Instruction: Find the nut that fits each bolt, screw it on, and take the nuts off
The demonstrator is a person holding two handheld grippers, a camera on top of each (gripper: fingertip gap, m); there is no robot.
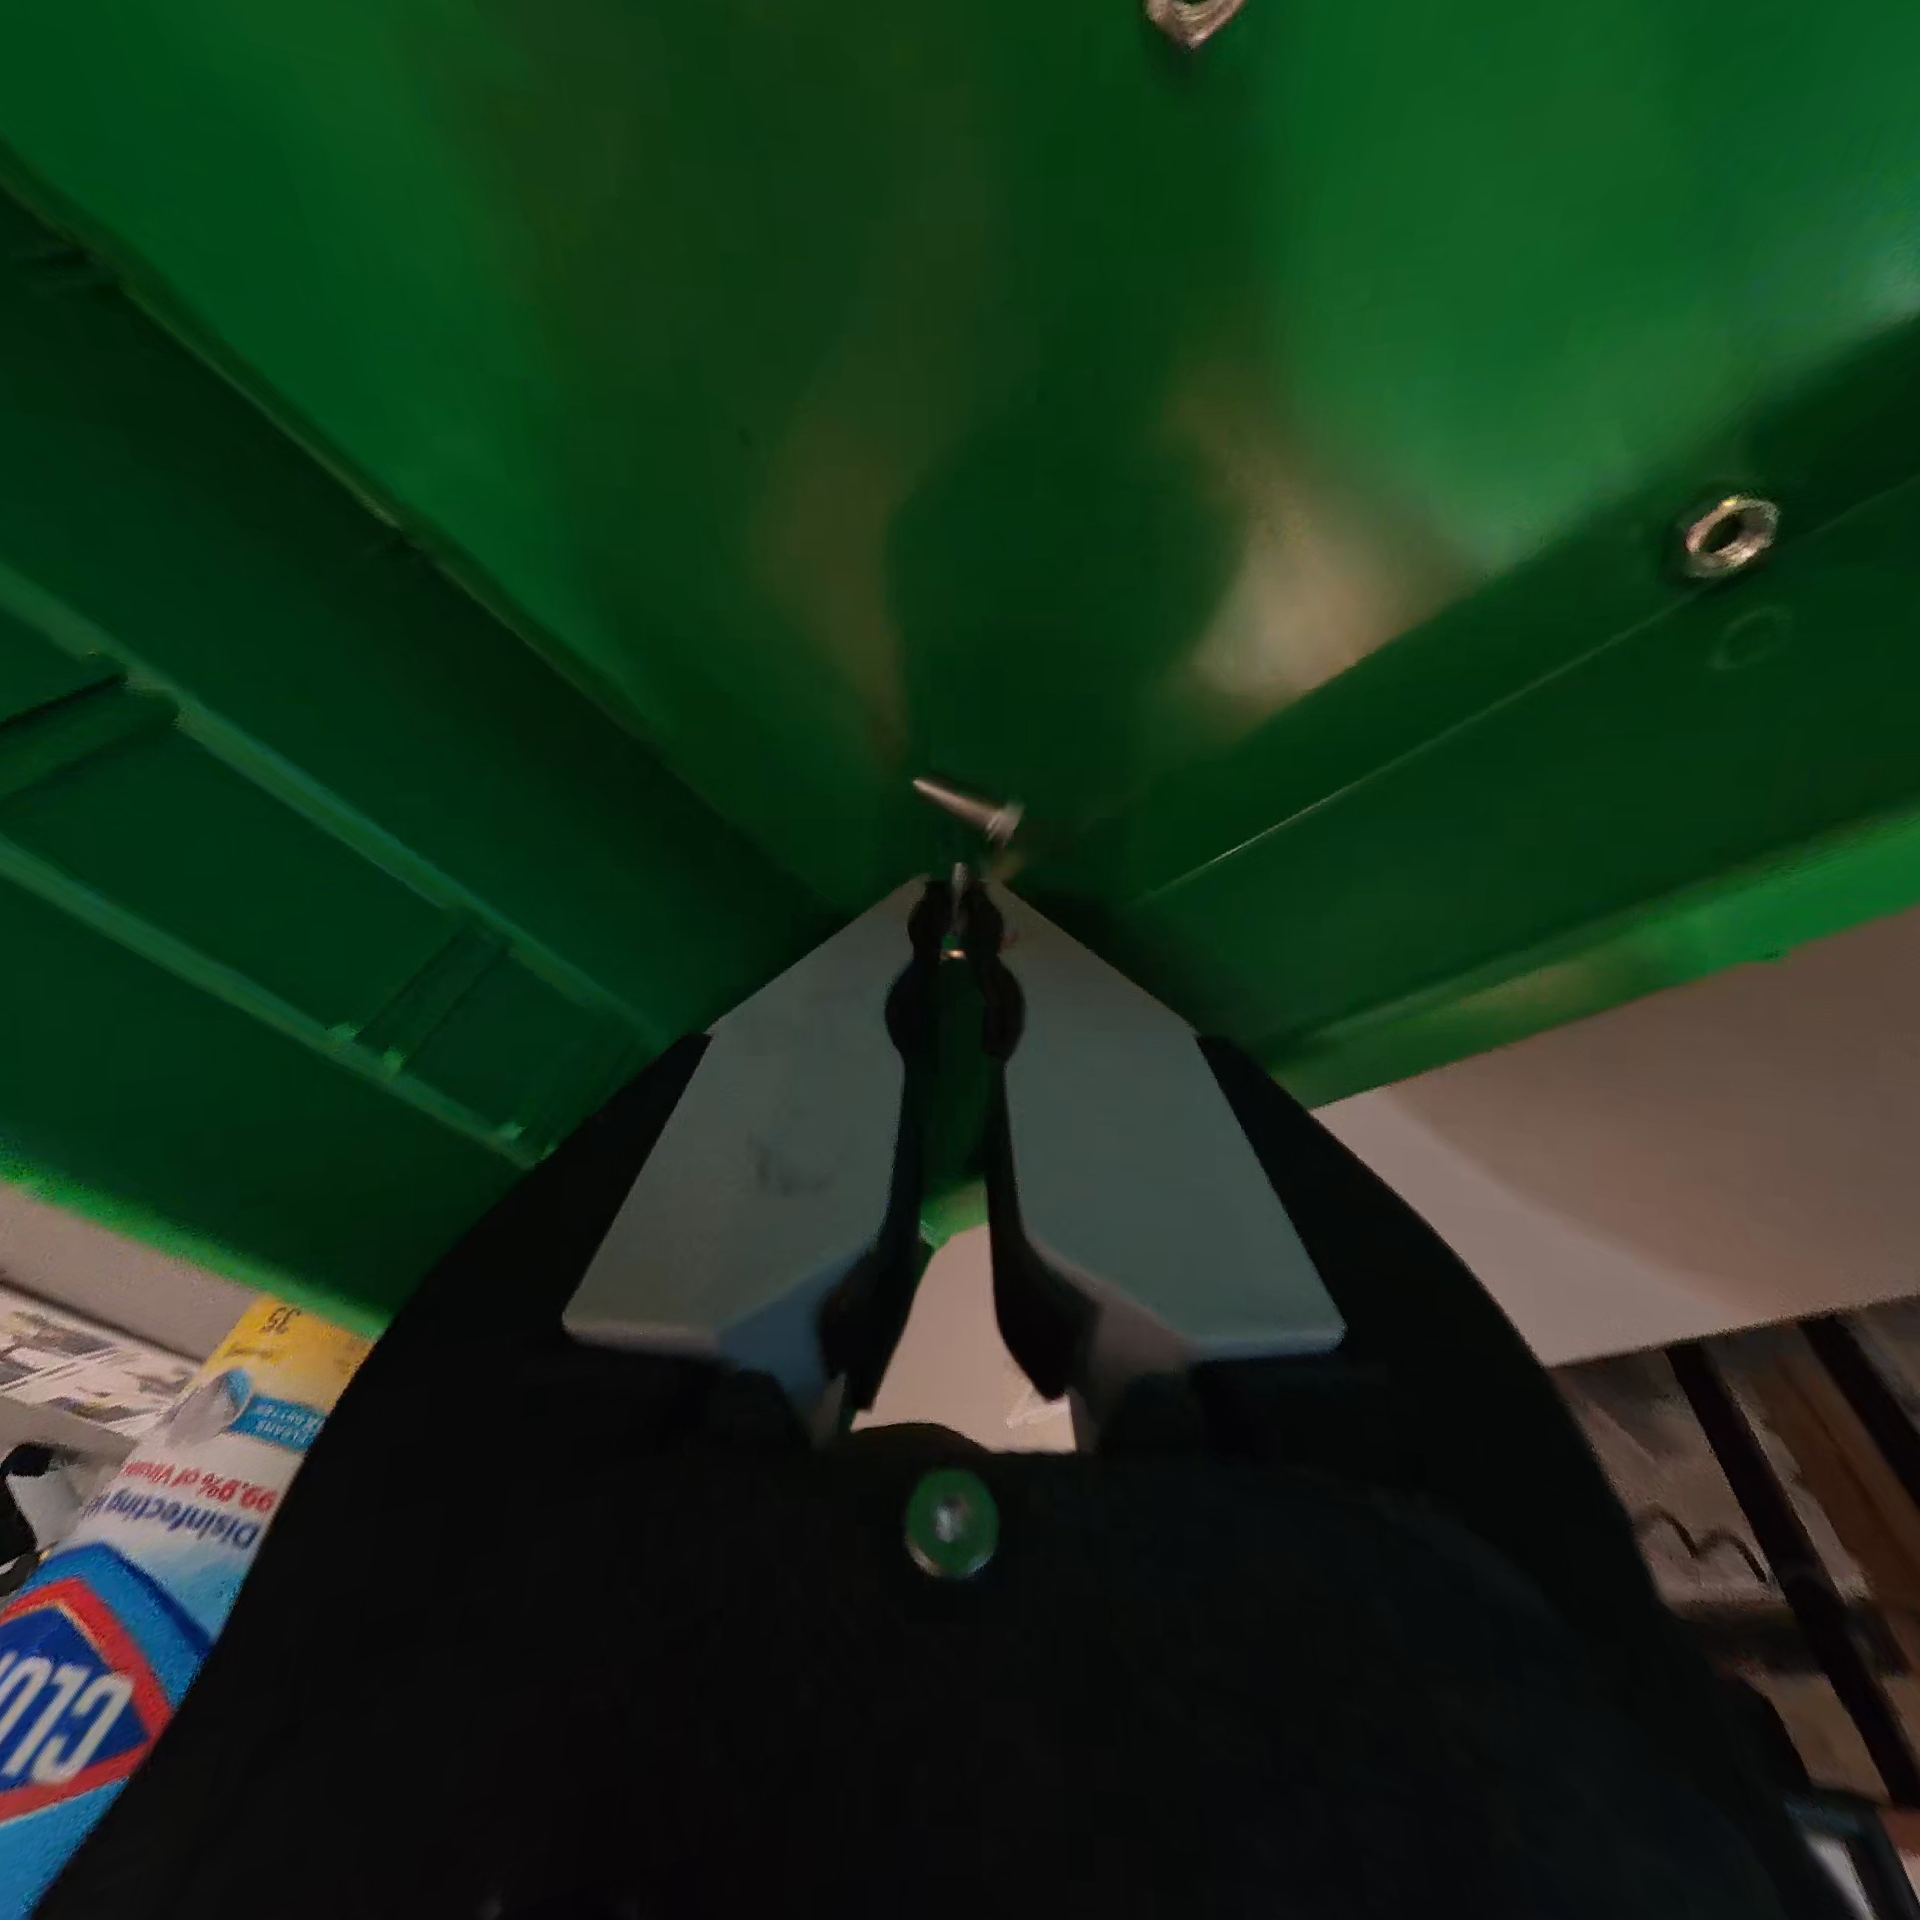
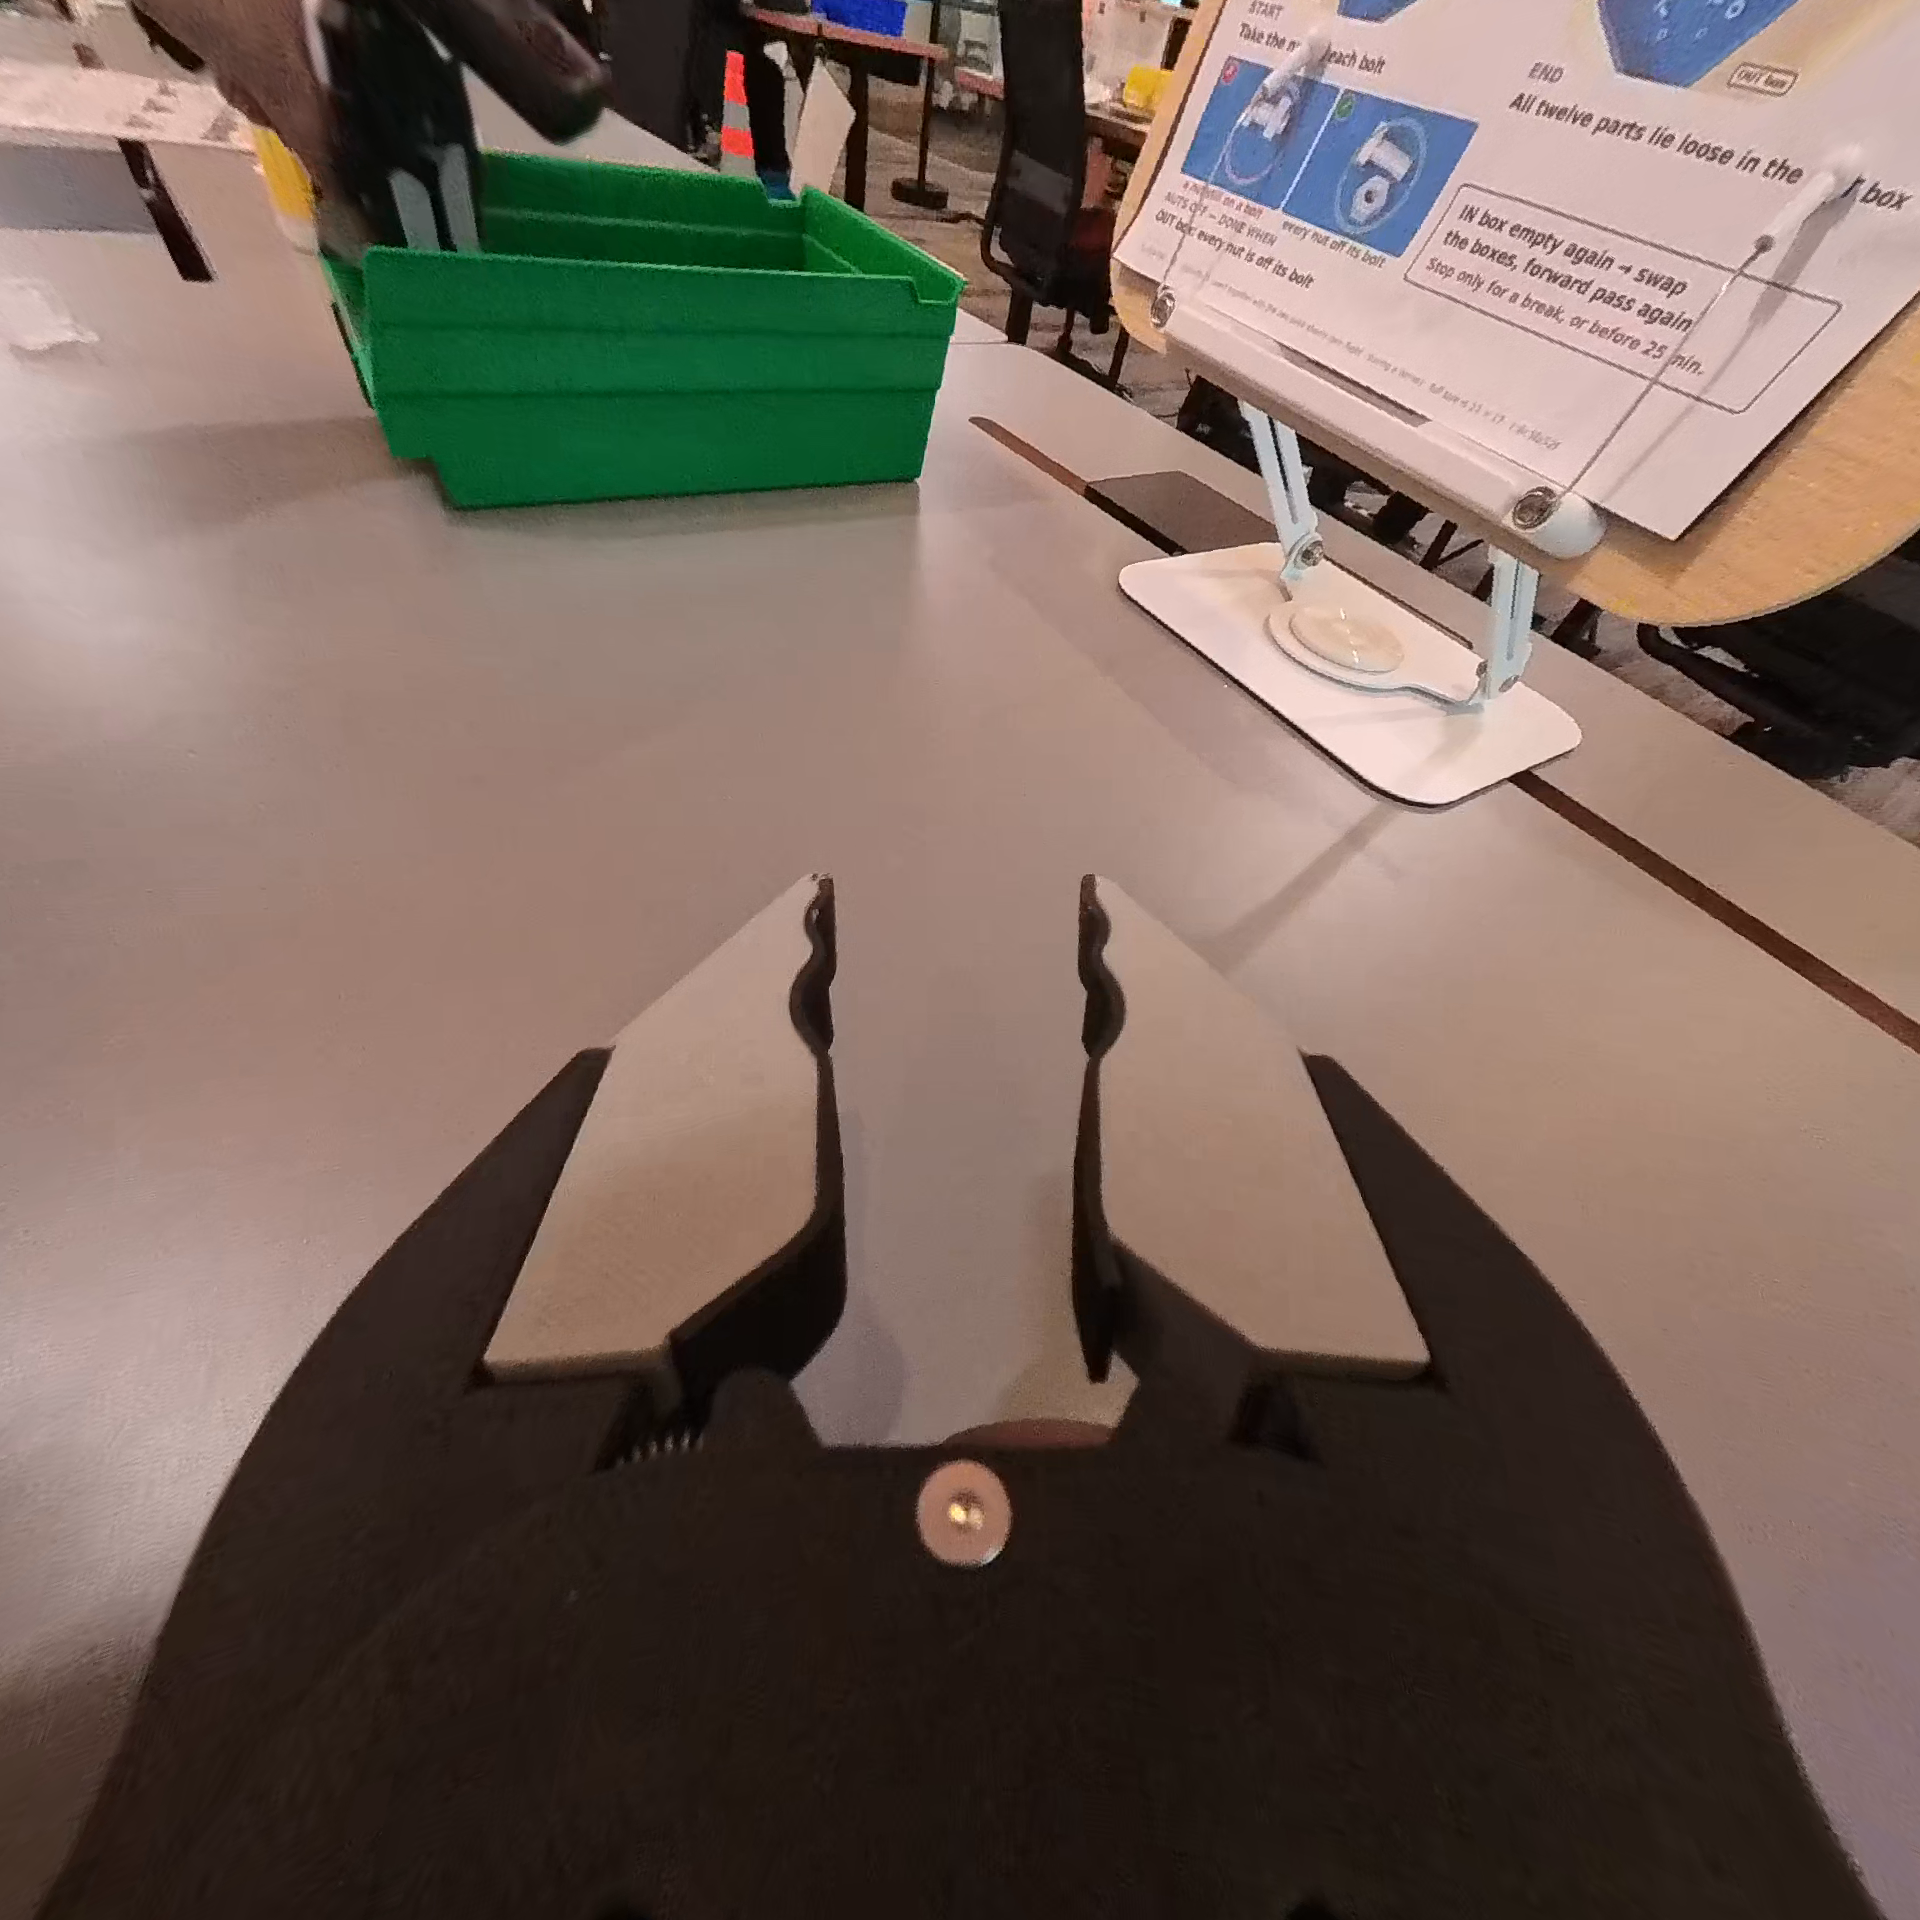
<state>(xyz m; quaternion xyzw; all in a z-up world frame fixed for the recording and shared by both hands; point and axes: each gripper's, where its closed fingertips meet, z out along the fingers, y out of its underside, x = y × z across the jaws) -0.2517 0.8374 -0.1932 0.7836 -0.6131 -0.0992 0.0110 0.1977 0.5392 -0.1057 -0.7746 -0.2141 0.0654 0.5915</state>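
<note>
My left gripper [image 1: 957, 896] reaches down into the green bin [image 1: 1039, 364]. Its fingertips are closed on a thin silver bolt [image 1: 958, 879] that sticks out just past them. A second small bolt [image 1: 966, 808] lies on the bin floor right in front of the tips. A hex nut [image 1: 1730, 535] lies at the right of the floor and another nut [image 1: 1195, 21] at the far end. My right gripper [image 2: 954, 894] is open and empty, low over the grey table [image 2: 520, 779]. The right wrist view shows the left gripper [image 2: 416, 208] dipping into the near-left corner of the green bins [image 2: 644, 343].
An instruction board [image 2: 1507, 208] on a white stand [image 2: 1351, 665] is at the right of the table. A canister of wipes [image 1: 135, 1558] stands beside the bin. A dark seam [image 2: 1714, 894] crosses the table at the right. Chairs and other tables are behind. My hands' fingertips stand some 55 cm from each other. From the left gripper's tips to the hex nut [image 1: 1730, 535] is close to 11 cm.
</note>
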